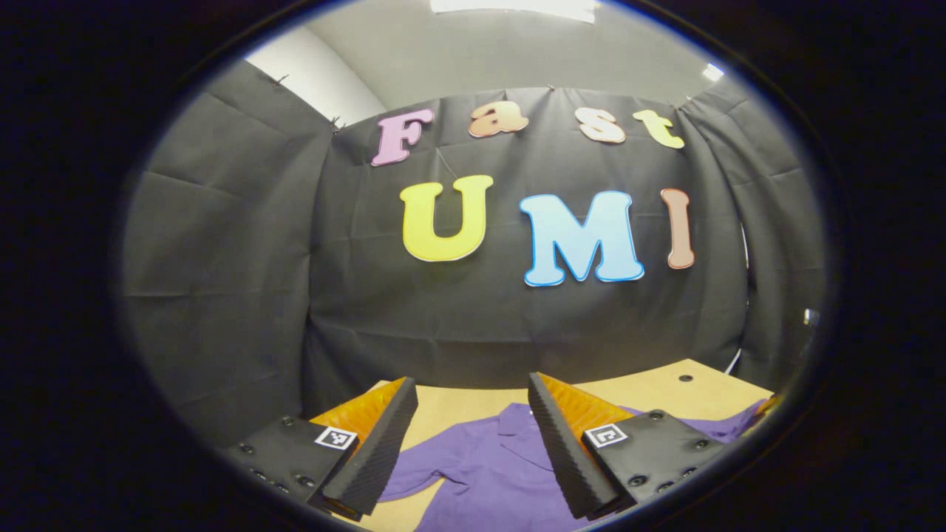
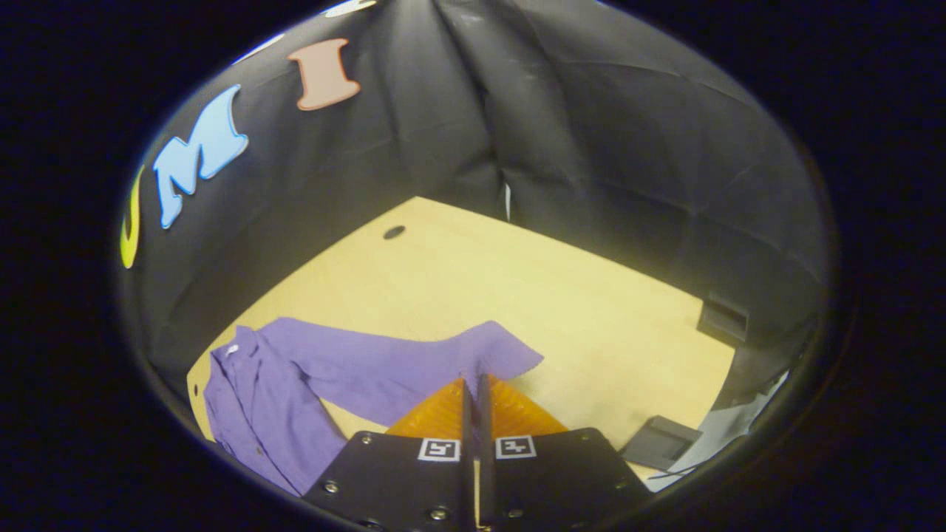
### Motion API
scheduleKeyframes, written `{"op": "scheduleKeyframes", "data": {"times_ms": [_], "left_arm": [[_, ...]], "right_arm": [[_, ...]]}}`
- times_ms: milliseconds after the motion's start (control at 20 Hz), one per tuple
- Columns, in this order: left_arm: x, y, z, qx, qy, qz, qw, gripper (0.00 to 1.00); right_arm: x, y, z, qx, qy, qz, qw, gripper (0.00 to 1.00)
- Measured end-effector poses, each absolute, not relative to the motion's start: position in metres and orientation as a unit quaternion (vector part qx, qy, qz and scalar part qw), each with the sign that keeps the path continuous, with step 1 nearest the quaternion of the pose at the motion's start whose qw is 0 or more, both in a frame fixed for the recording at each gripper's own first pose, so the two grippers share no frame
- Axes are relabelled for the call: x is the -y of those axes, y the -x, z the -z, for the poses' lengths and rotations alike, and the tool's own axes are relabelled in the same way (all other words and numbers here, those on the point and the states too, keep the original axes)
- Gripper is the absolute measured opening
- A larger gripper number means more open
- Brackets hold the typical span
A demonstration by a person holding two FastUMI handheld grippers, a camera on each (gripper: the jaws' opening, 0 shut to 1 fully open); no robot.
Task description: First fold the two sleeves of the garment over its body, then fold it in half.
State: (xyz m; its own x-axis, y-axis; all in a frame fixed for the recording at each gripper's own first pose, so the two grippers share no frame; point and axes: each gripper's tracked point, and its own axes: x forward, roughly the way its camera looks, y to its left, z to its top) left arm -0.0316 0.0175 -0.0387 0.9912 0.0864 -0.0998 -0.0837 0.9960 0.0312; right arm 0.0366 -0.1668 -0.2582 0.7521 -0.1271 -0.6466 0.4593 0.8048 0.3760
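Note:
A purple long-sleeved shirt (image 2: 259,391) lies flat on the light wooden table (image 2: 517,288), collar toward the back wall. One sleeve (image 2: 414,362) stretches out sideways across the table. My right gripper (image 2: 474,380) has its fingers pressed together at the lower edge of that sleeve near the cuff, pinching the cloth. In the left gripper view the shirt (image 1: 480,465) lies below my left gripper (image 1: 473,443), whose fingers stand wide open above the collar area with nothing between them.
Black cloth walls close the table at the back and sides. A dark cable hole (image 2: 394,232) sits near the table's far edge. A dark flat object (image 2: 660,442) and a small black box (image 2: 723,319) lie at the table's right side.

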Motion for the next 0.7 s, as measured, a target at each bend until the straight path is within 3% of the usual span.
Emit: {"op": "scheduleKeyframes", "data": {"times_ms": [400,700], "left_arm": [[-0.045,0.032,0.046,-0.050,-0.015,-0.059,0.997,0.94],[-0.077,0.043,0.055,-0.060,-0.009,-0.078,0.995,0.94]], "right_arm": [[0.092,-0.123,0.147,-0.231,-0.235,0.062,0.942,0.03],[0.022,-0.165,0.102,-0.203,-0.201,0.000,0.958,0.03]]}}
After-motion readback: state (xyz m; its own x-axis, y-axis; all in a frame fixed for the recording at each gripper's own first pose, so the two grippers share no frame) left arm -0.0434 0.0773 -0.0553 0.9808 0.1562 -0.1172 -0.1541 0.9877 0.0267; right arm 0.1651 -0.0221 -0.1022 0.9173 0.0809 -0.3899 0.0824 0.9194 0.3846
